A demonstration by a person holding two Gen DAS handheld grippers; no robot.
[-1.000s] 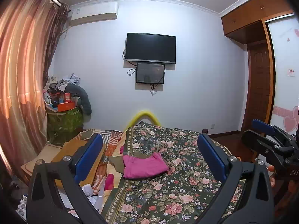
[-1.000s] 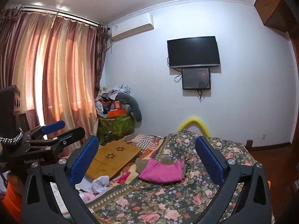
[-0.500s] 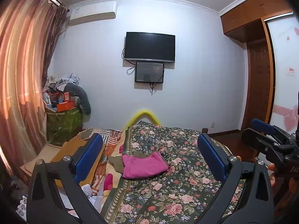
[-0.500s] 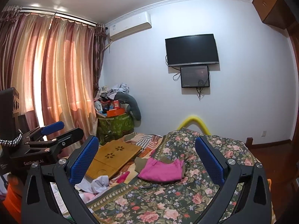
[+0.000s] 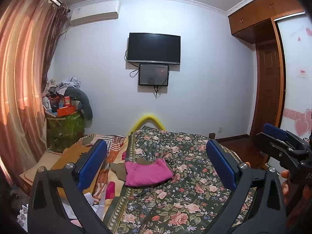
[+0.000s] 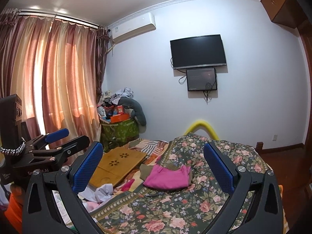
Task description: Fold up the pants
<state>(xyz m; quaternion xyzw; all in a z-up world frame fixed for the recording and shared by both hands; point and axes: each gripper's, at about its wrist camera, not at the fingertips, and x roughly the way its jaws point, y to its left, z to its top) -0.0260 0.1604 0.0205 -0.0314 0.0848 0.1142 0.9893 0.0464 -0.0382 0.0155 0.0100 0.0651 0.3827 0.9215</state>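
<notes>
- On the floral bedspread (image 5: 187, 198), the pink pants (image 5: 147, 172) lie folded atop an olive garment (image 5: 118, 170), well apart from both grippers.
- The left gripper (image 5: 156, 167) and right gripper (image 6: 154, 167) hold their fingers spread wide, gripping nothing.
- The pants look soft, light and floppy; pinching the two waistband corners seems best.

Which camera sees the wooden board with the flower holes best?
The right wrist view. There the wooden board lies in plain sight left of the pink pants, flower holes showing. In the left wrist view the left gripper has a finger over most of the board, so only plain orange-brown strips show.
</notes>
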